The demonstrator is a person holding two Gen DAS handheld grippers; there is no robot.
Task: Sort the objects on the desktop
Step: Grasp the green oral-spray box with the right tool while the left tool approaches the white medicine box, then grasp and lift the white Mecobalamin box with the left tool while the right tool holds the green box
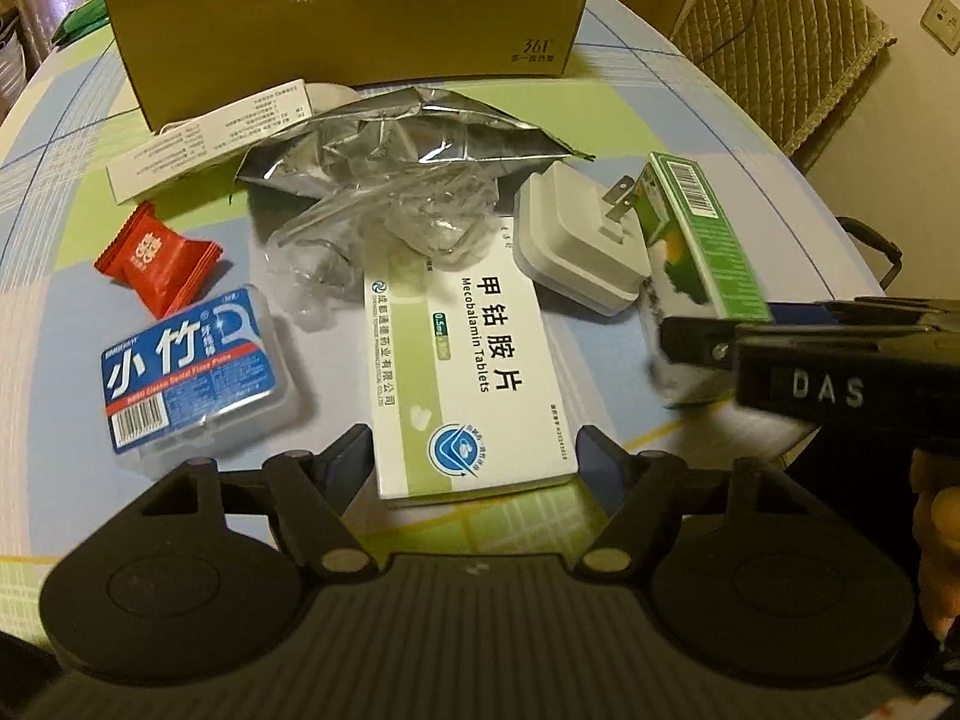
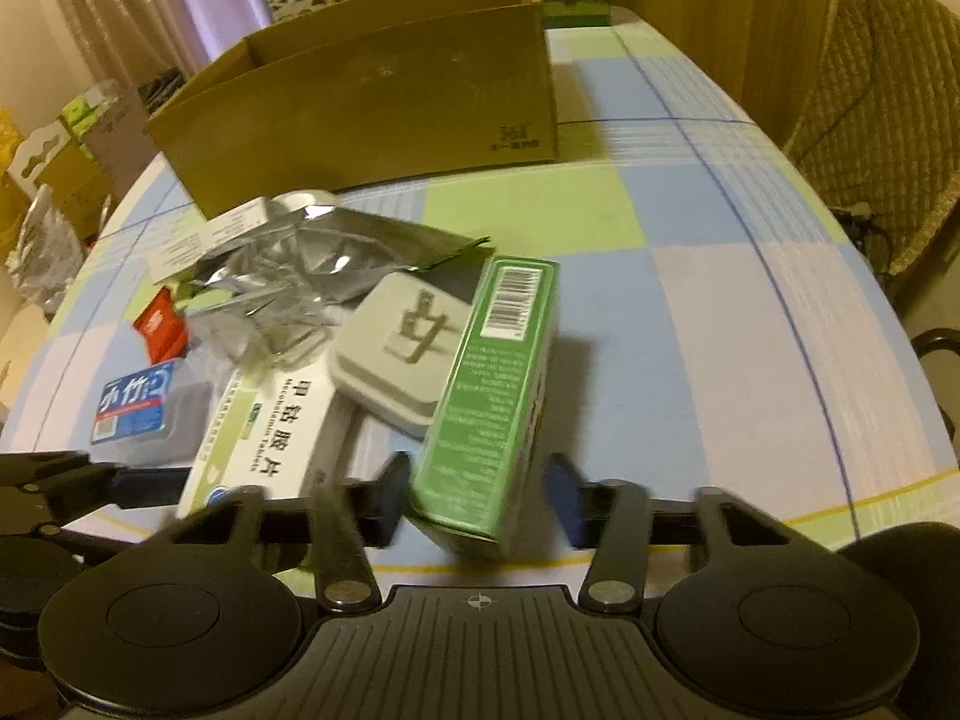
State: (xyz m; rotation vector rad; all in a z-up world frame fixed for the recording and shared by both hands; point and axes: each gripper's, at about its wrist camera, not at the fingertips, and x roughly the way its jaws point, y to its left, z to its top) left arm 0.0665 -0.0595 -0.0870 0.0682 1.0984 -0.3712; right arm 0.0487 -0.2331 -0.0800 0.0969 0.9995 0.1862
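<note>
Two black grippers over checked tablecloth (image 2: 690,300). Left gripper (image 1: 474,456) spread, straddling near end of white Mecobalamin tablet box (image 1: 474,354). Right gripper (image 2: 474,498) spread either side of tilted green carton (image 2: 492,402), no firm contact visible. White plug adapter (image 1: 576,240) between boxes. Brown cardboard box (image 1: 354,18) behind.

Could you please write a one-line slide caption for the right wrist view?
Open right gripper straddles the near end of a green box beside a white plug adapter.
</note>
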